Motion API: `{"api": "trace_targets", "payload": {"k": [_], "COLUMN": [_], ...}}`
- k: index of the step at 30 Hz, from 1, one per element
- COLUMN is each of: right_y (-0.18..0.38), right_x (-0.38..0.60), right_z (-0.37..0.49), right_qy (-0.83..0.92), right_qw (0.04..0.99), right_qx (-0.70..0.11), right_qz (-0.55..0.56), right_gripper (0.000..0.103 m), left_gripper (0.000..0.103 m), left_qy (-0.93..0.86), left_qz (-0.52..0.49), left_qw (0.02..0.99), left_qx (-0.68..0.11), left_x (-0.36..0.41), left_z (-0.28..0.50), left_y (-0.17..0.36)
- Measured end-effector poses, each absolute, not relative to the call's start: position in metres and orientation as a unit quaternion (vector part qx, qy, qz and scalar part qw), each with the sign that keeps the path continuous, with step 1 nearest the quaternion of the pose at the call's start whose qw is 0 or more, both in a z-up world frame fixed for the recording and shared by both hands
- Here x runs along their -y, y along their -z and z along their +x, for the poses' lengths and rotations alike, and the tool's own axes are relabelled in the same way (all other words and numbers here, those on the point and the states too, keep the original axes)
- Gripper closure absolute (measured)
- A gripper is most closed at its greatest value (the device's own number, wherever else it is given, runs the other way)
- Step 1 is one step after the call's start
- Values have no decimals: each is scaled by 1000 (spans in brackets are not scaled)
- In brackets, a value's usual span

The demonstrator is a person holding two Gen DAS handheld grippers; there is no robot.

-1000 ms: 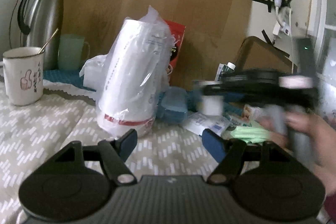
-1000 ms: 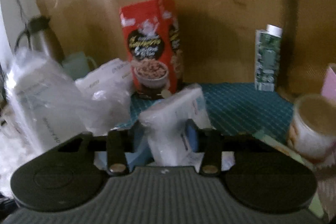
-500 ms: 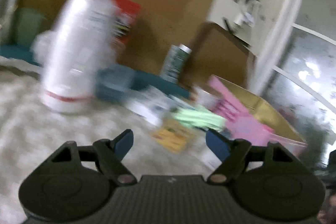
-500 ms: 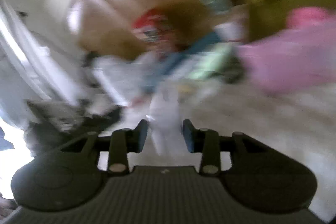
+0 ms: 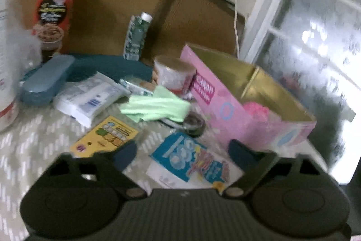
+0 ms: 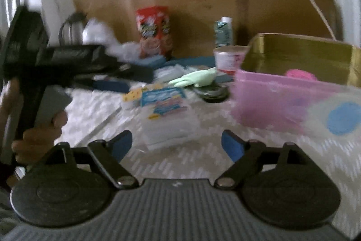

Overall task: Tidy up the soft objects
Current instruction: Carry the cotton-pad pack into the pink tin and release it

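My right gripper (image 6: 177,145) empty, jaws opening wide over patterned tablecloth (image 6: 203,159). My left gripper (image 5: 181,154) empty, jaws closing slightly above blue packet (image 5: 191,162). Green glove (image 5: 155,106) mid-table, beside pink box (image 5: 225,105).

Right tool (image 6: 177,146) jaws opening, white packet no longer between them, left tool (image 5: 182,153) swung toward pink box (image 5: 225,110)

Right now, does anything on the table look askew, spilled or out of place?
Nothing is spilled. The pink box lies tipped on its side, open, with a pink fluffy item inside. A green glove is draped loosely among scattered packets, partly over a dark round object.
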State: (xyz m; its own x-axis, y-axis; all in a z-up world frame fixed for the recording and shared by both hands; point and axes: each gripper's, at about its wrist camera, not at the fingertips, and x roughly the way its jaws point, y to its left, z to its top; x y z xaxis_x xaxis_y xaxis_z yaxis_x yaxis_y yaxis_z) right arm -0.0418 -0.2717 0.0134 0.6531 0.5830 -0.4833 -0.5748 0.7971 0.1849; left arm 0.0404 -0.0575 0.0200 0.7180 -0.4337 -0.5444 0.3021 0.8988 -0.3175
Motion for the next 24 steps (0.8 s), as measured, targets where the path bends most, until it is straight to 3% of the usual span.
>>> {"api": "trace_targets", "payload": {"k": [1, 2, 3, 4, 8, 14, 19, 21, 23, 24], "right_y": [-12, -9, -5, -3, -16, -46, -51, -49, -45, -42], "right_x": [269, 265, 261, 259, 277, 307, 341, 355, 369, 372], "right_z": [-39, -33, -30, -28, -35, -33, -8, 0, 10, 17], "right_qy": [-320, -324, -329, -321, -318, -258, -188, -161, -133, -116], "right_qw": [908, 905, 901, 903, 915, 952, 970, 974, 978, 980], "right_qx": [-271, -275, -283, -286, -250, -162, -154, -157, -162, -164], "right_qz": [-2, -10, -14, -18, 8, 5, 5, 5, 6, 5], "right_gripper": [16, 22, 33, 37, 40, 40, 40, 40, 39, 39], "left_gripper": [49, 54, 54, 55, 57, 54, 51, 43, 25, 25], "left_qy": [207, 209, 204, 205, 238, 281, 298, 300, 295, 293], "left_qz": [-93, -82, -72, -70, -92, -53, -41, -35, -30, -26], "left_qw": [917, 914, 919, 920, 923, 928, 923, 922, 921, 921], "left_qx": [-328, -338, -331, -328, -289, -240, -240, -243, -252, -255], "left_x": [62, 67, 69, 69, 70, 126, 192, 218, 240, 248], "left_z": [43, 43, 40, 37, 31, 59, 94, 107, 116, 119], "left_y": [-17, -13, -13, -15, -46, -90, -93, -90, -85, -82]}}
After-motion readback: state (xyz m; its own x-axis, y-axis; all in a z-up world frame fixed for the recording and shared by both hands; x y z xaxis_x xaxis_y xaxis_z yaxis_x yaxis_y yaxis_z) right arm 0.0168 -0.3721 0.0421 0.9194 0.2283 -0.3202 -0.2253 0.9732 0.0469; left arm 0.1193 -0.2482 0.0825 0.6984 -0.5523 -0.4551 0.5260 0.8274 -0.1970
